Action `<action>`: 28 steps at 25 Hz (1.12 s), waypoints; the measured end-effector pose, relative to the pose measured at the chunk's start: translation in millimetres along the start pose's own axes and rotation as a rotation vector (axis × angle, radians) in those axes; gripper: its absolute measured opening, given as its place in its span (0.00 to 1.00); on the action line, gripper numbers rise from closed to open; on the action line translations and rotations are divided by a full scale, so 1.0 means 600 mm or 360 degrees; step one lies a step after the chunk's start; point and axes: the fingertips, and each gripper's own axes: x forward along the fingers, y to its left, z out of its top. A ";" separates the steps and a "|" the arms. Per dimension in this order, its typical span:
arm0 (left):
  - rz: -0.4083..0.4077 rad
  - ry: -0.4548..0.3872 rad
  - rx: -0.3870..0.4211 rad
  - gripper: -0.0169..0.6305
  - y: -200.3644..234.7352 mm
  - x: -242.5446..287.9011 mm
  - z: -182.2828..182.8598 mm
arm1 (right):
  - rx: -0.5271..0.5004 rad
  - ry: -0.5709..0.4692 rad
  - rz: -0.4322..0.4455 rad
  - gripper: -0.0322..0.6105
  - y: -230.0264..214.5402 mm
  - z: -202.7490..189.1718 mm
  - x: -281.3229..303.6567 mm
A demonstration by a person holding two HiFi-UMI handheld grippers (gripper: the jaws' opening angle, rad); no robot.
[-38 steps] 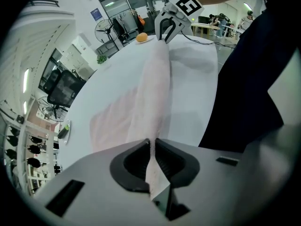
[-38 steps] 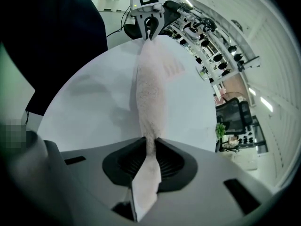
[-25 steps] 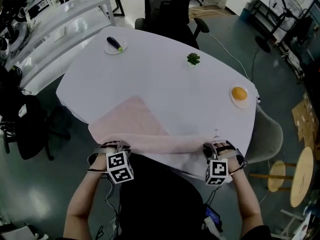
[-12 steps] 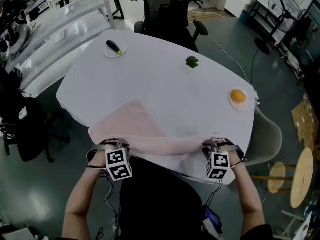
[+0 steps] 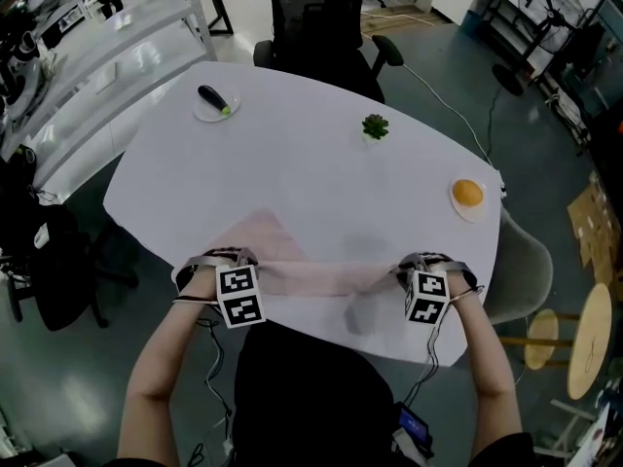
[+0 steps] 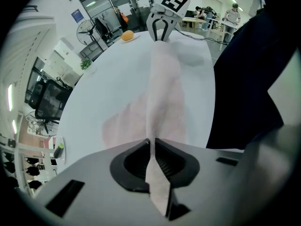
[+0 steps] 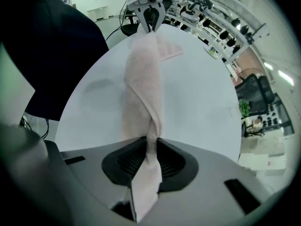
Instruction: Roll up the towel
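Well, both my claws are nipped down tight on the towel (image 5: 313,276). My left claw (image 5: 222,261) has one end of the pink band pinched between its pads, with a tongue of cloth poking out behind them, and my right claw (image 5: 424,263) grips the other end the same way. The towel hangs as a slack, bunched strip between them, just over the counter (image 5: 321,154) near its edge on my side. One flat corner of it lies on the counter a little farther in. By the right claw the cloth looks twisted on itself rather than wound flat, so I judge the roll loose and barely begun. To do it well I should keep both grips firm and lay the strip straight along that edge of the counter. Then I should turn both claws together, at one pace, toward the counter's middle. If one end runs ahead, the roll will likely cone or twist more. A light pull along the strip should take out the sag, but too much may drag cloth from the pads.
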 end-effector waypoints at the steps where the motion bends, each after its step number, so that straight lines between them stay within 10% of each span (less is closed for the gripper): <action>1: -0.0019 0.0002 0.0000 0.10 0.005 0.008 -0.001 | 0.0026 0.0000 0.0022 0.18 -0.004 0.000 0.006; 7: -0.0058 -0.0032 -0.0003 0.12 0.015 0.041 -0.004 | 0.0155 -0.0032 0.0118 0.19 -0.012 0.001 0.018; 14: 0.0006 -0.0132 -0.0184 0.31 0.047 0.013 -0.012 | 0.0263 -0.0098 -0.0104 0.40 -0.059 -0.003 -0.013; 28: 0.0215 -0.0082 -0.0246 0.34 -0.009 -0.075 -0.054 | 0.0025 -0.0191 -0.0375 0.41 -0.037 0.026 -0.102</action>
